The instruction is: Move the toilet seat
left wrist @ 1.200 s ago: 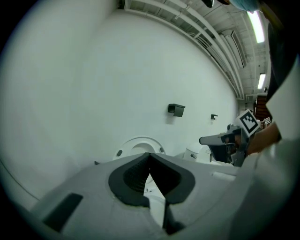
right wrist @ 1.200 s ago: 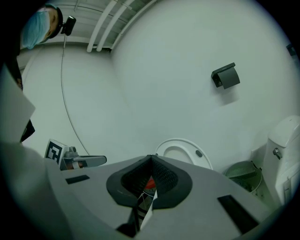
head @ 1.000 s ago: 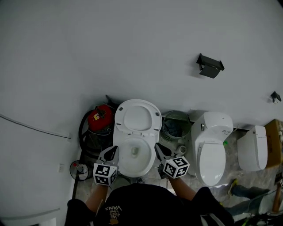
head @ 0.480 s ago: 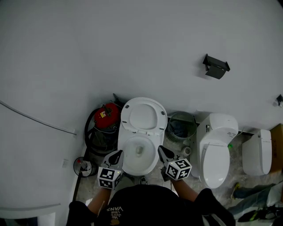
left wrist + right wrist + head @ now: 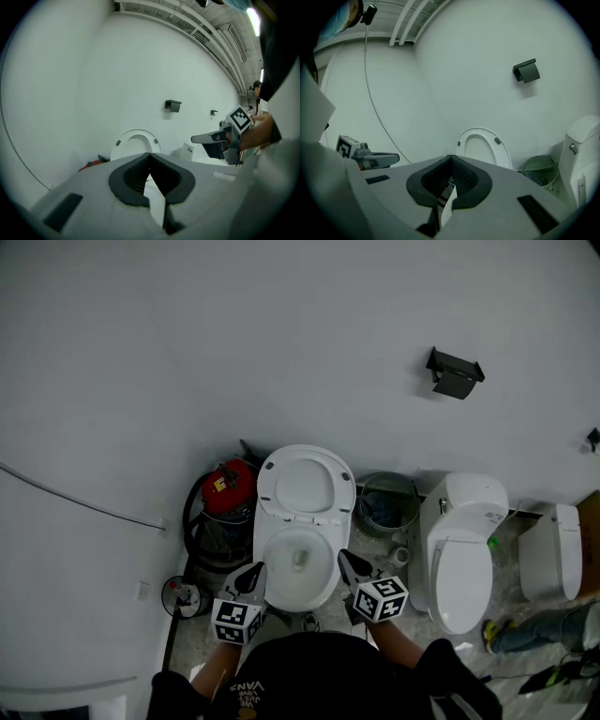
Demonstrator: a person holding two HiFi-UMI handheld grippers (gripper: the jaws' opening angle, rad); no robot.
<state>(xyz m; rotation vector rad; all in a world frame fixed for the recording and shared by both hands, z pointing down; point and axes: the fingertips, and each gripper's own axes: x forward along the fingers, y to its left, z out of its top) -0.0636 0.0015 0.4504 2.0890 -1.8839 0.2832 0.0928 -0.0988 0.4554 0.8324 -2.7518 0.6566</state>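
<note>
A white toilet stands against the wall with its seat (image 5: 305, 484) raised upright over the open bowl (image 5: 299, 563). My left gripper (image 5: 252, 575) hovers at the bowl's front left and is shut with nothing in it. At the bowl's front right my right gripper (image 5: 348, 564) is likewise shut and empty. In the left gripper view the closed jaws (image 5: 150, 155) point at the raised seat (image 5: 136, 142), with the right gripper (image 5: 206, 137) off to the side. The right gripper view has its closed jaws (image 5: 451, 158) below the seat (image 5: 483, 145), and the left gripper (image 5: 380, 159) shows at the left.
A red canister with a black hose (image 5: 223, 488) sits left of the toilet, a green mesh bin (image 5: 385, 503) right of it. Further right stand a second toilet (image 5: 464, 549) and a white unit (image 5: 553, 554). A black holder (image 5: 455, 373) hangs on the wall.
The head view has shifted a little, so the toilet sits slightly further right in the picture. Both grippers stay shut at the bowl's front corners.
</note>
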